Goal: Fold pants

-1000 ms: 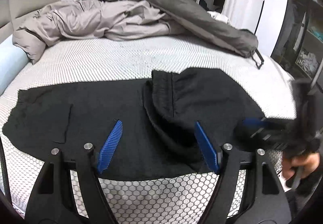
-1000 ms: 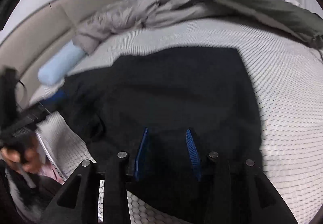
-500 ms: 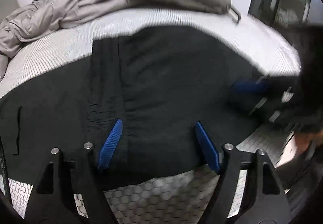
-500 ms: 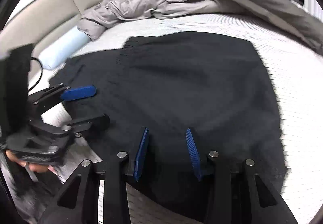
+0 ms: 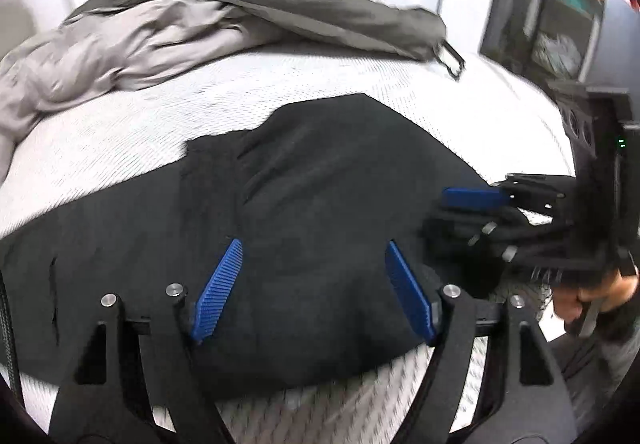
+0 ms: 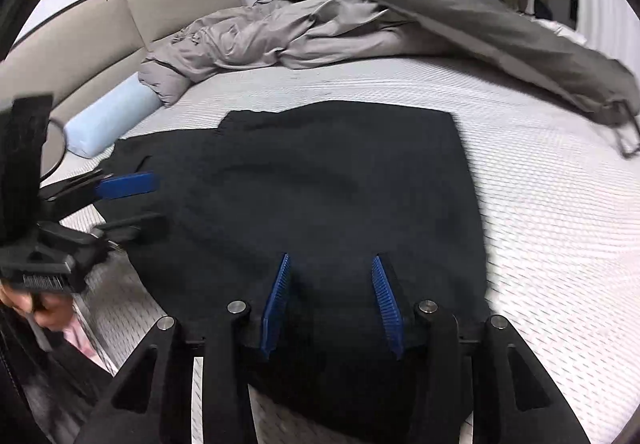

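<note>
Black pants (image 5: 304,204) lie on the white bed, one part folded over the rest; they also show in the right wrist view (image 6: 340,188). My left gripper (image 5: 314,288) is open and empty, just above the near part of the pants. My right gripper (image 6: 332,300) is open and empty over the near edge of the folded part. The right gripper shows at the right in the left wrist view (image 5: 460,212), jaws apart. The left gripper shows at the left in the right wrist view (image 6: 132,200), jaws apart.
A crumpled grey duvet (image 6: 360,20) lies across the far side of the bed (image 6: 560,212). A light blue bolster (image 6: 108,120) lies by the beige headboard (image 6: 80,44). Dark shelves (image 5: 560,4) stand at the far right. The bed's near edge is just below the pants.
The raised part of the pants has been laid down flat over the rest. Both grippers have drawn back a little from the cloth; both stay open.
</note>
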`<move>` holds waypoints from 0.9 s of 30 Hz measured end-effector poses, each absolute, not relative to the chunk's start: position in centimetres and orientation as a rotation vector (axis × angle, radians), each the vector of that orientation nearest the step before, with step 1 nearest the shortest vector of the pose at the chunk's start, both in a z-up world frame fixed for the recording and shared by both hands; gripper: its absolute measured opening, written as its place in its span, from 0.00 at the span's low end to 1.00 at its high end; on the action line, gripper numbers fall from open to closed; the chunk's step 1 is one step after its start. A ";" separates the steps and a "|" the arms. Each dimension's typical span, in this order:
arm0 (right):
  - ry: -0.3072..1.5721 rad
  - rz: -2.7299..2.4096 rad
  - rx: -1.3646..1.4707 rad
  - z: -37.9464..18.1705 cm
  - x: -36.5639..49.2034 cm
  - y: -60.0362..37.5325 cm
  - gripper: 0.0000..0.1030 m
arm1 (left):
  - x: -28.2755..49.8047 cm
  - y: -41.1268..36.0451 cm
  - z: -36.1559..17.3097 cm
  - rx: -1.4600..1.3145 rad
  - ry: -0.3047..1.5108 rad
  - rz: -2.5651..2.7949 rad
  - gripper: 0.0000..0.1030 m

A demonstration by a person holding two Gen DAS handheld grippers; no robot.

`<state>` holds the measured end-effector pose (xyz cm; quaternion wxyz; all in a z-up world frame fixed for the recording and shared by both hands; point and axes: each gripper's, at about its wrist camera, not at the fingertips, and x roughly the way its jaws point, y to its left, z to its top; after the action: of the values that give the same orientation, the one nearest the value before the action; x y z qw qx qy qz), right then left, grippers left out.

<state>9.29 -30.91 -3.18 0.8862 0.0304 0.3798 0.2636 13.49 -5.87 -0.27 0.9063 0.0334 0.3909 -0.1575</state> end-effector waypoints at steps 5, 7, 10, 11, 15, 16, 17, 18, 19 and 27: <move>0.855 0.547 0.026 -5.4 11.4 -29.1 0.50 | 16.2 -4.9 -3.8 0.060 0.923 -0.283 0.70; 0.848 0.526 -0.044 -5.4 11.3 -29.5 0.50 | 15.8 -4.9 -3.6 0.088 0.911 -0.292 0.70; 0.843 0.390 -0.094 -5.4 11.7 -31.7 0.50 | 15.3 -4.7 -3.7 0.078 0.909 -0.281 0.70; 0.855 0.379 -0.074 -5.5 11.8 -32.7 0.50 | 15.3 -4.7 -3.7 0.081 0.907 -0.278 0.70; 0.835 0.386 -0.011 -4.3 11.3 -34.1 0.50 | 15.7 -4.8 -3.5 0.078 0.907 -0.260 0.70; 0.824 0.399 0.004 -3.8 11.1 -34.0 0.50 | 15.8 -4.8 -3.2 0.066 0.906 -0.255 0.70; 0.820 0.414 0.014 -3.4 10.9 -33.9 0.50 | 15.9 -4.7 -3.1 0.056 0.906 -0.251 0.70; 0.816 0.437 0.028 -3.0 11.1 -33.3 0.50 | 16.3 -4.6 -2.9 0.049 0.907 -0.250 0.70; 0.813 0.450 0.035 -2.7 11.1 -33.0 0.50 | 16.7 -4.6 -2.7 0.040 0.905 -0.252 0.70; 0.837 0.494 0.070 -2.2 14.2 -28.8 0.51 | 20.2 -5.3 -1.4 0.064 0.895 -0.273 0.70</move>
<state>14.19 -28.83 -2.16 0.8836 0.0335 0.4020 0.2375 20.16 -5.28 -1.36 0.8920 0.0309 0.4313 -0.1314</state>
